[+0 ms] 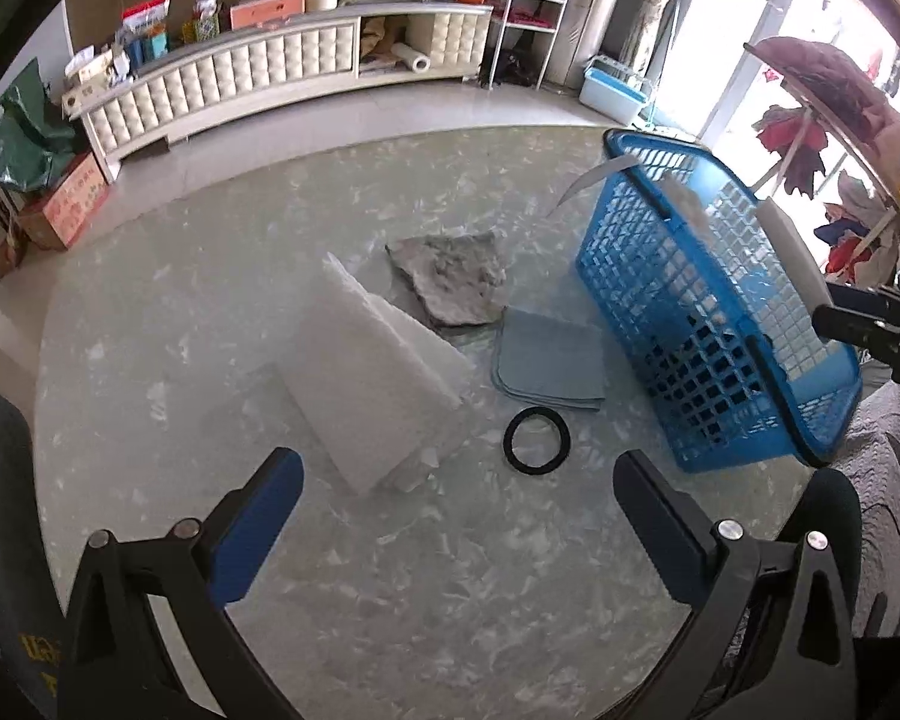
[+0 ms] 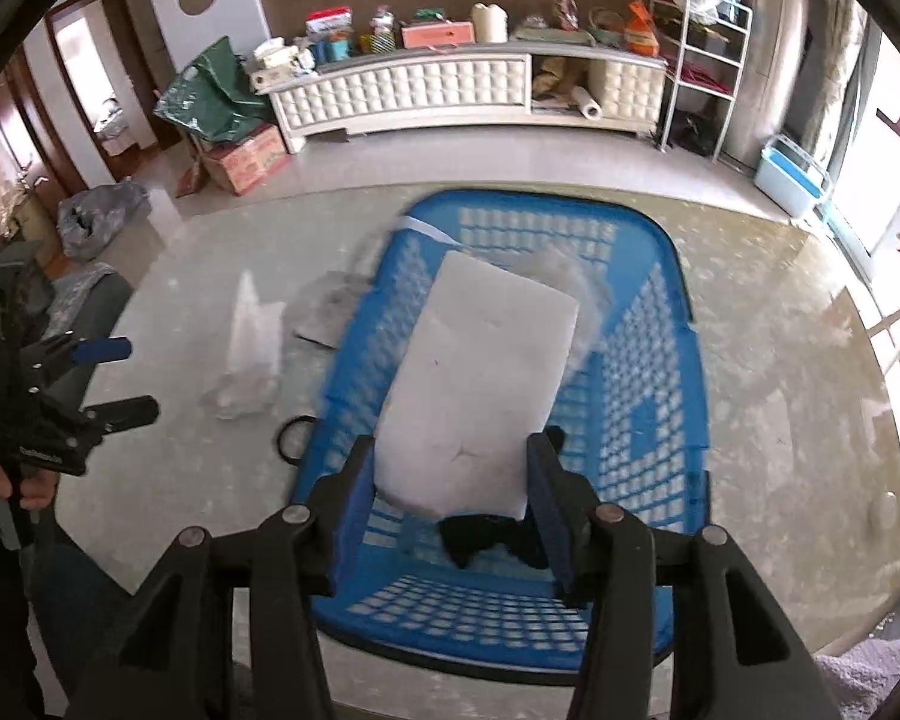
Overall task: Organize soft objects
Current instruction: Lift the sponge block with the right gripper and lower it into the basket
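No text in either view can be read. Yellow characters show on the dark sleeve [image 1: 39, 660] at about eight o'clock in the left wrist view, too blurred to make out. In the right wrist view a pale printed line sits on the black body of the left gripper [image 2: 114, 381] at nine o'clock, too small. The orange-red cardboard box [image 1: 69, 204] bears illegible markings.

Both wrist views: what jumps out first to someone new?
The blue basket on the marble table, with the right gripper holding a white foam pad over it. Left of the basket on the table lie a bigger foam slab, a grey rag, a folded blue cloth and a black ring. The left gripper hangs open above the table, holding nothing.
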The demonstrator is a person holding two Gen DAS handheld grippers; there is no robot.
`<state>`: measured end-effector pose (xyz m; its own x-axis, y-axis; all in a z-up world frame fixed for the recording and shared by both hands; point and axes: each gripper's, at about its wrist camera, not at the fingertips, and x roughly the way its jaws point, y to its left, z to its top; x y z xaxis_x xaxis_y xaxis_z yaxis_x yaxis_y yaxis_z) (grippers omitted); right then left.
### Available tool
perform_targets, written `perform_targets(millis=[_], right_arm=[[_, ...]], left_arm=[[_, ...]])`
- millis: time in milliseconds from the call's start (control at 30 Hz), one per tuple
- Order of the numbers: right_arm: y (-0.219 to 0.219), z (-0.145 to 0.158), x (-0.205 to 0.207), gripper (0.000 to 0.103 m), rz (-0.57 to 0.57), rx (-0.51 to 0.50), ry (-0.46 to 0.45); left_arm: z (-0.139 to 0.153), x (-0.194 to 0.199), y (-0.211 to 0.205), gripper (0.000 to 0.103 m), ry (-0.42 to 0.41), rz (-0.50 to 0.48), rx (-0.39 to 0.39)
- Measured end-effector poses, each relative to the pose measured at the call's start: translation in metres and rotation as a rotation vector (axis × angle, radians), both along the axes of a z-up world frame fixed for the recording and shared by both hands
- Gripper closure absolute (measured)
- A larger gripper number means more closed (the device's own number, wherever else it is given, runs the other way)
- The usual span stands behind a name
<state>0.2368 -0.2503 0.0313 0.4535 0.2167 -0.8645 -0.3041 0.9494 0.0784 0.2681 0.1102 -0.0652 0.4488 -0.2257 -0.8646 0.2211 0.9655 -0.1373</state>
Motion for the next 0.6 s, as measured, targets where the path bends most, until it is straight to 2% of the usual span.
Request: perform_targets(millis=[300, 600], right_arm=[[-0.016, -0.028, 0.021, 0.055, -0.041, -0.02, 0.076], [-0.016, -0.036, 0.038, 0.052, -0.052, -0.061, 0.081]], left_arm=[[-0.028, 0.024, -0.004, 0.0, 0.048, 0.017, 0.036], [-0.054, 0.05, -0.001, 0.0, 0.089, 0.065, 0.047]])
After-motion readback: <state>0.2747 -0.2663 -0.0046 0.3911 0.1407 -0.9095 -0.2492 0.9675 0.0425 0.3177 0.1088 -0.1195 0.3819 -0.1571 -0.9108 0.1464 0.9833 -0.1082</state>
